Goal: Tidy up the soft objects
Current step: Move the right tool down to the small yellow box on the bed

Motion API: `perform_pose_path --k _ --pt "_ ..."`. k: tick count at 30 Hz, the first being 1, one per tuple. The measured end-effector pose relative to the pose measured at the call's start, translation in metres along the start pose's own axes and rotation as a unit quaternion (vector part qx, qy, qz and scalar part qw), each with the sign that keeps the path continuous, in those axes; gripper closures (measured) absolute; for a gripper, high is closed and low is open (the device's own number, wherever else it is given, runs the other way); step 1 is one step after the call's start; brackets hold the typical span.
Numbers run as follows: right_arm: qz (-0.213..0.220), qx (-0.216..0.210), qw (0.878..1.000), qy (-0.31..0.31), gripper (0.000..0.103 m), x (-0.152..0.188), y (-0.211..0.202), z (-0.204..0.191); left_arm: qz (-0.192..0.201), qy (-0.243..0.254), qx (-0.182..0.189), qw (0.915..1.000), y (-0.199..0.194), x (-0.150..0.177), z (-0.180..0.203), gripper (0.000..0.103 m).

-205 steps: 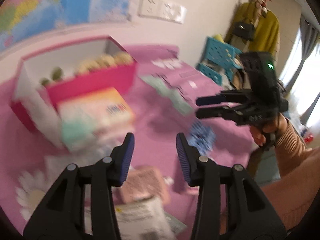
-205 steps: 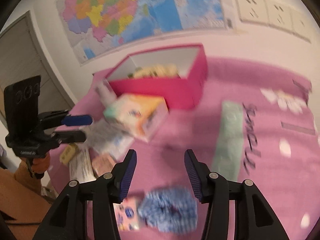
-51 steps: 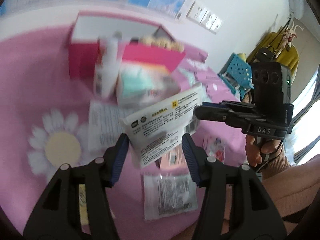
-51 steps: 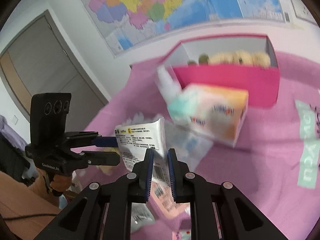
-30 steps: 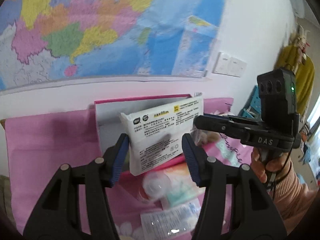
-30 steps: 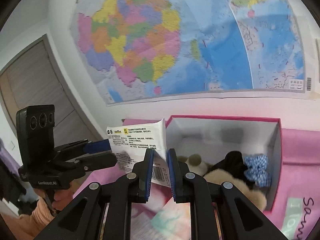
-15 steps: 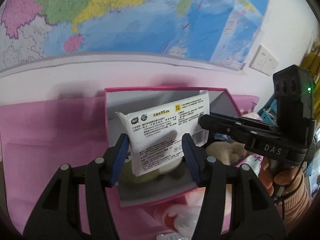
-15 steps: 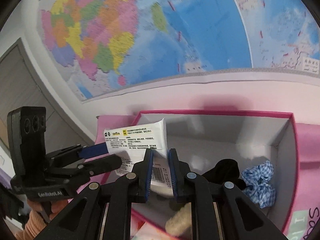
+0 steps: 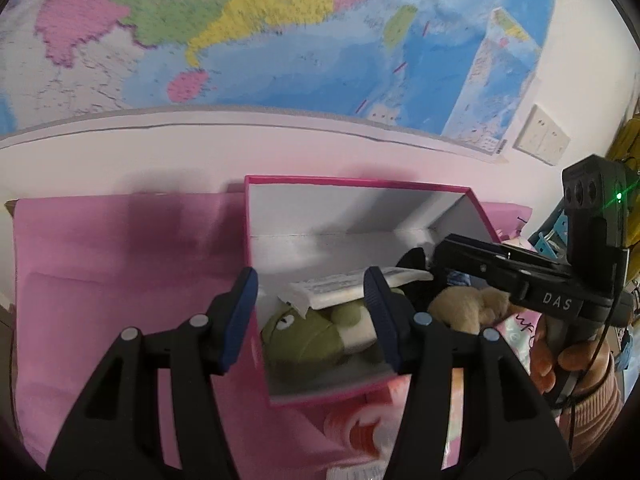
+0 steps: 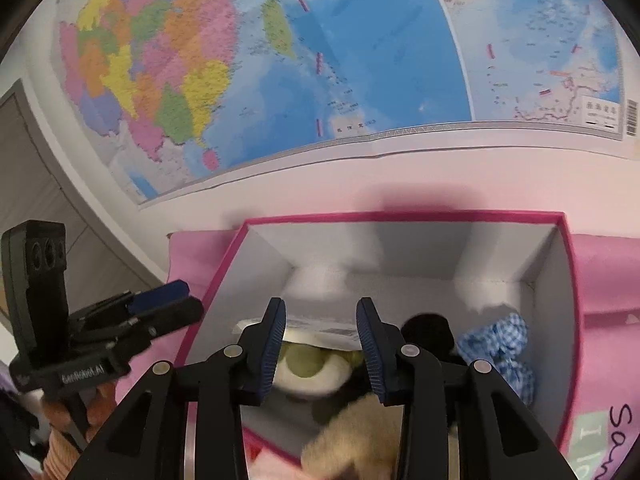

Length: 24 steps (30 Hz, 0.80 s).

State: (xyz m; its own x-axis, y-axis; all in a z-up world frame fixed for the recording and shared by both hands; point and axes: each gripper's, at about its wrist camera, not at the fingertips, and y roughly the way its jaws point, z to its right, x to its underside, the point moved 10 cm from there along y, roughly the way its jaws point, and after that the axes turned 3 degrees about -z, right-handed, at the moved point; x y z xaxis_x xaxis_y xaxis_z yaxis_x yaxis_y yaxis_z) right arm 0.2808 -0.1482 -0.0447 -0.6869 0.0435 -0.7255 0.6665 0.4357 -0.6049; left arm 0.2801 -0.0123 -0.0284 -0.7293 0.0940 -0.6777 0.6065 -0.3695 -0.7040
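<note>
In the left wrist view the white packet (image 9: 344,290) lies flat inside the pink box (image 9: 360,184), at the middle of the frame, resting on top of the green plush frog (image 9: 308,336). The left gripper (image 9: 310,292) hangs just over the box's near left corner with its jaws apart; the packet shows between the two blue pads, lying below them, and its right end passes behind the right pad (whether that pad brushes it I cannot tell).

In the right wrist view the right gripper (image 10: 321,322) sits at lower centre over the same box (image 10: 400,216), and its jaws are opening. The packet (image 10: 320,330) appears as a thin white edge between and beyond the pads, and neither pad presses on it. To the right of the packet in this frame sit a black soft item (image 10: 428,330) and a blue checked fabric piece (image 10: 500,344), with a tan plush (image 10: 360,436) nearest the lower edge.
</note>
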Motion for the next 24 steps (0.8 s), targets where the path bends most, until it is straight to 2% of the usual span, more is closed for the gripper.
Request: perform_pose_path --k 6,13,17,24 --pt "0.015 -0.031 0.999 -0.029 0.066 0.023 -0.041 -0.018 0.04 0.002 0.019 0.999 -0.048 0.018 0.002 0.047" --pt "0.028 -0.058 0.996 -0.064 0.065 0.058 -0.088 -0.039 0.052 0.027 0.041 0.9974 -0.084 0.06 0.02 0.045" --pt "0.016 -0.08 0.992 -0.092 0.065 0.091 -0.103 -0.057 0.032 0.036 0.035 0.9982 -0.088 0.098 0.021 0.045" --pt "-0.066 -0.133 0.981 -0.124 0.065 0.164 -0.088 -0.096 -0.036 0.009 0.032 0.9988 -0.081 0.175 0.007 0.045"
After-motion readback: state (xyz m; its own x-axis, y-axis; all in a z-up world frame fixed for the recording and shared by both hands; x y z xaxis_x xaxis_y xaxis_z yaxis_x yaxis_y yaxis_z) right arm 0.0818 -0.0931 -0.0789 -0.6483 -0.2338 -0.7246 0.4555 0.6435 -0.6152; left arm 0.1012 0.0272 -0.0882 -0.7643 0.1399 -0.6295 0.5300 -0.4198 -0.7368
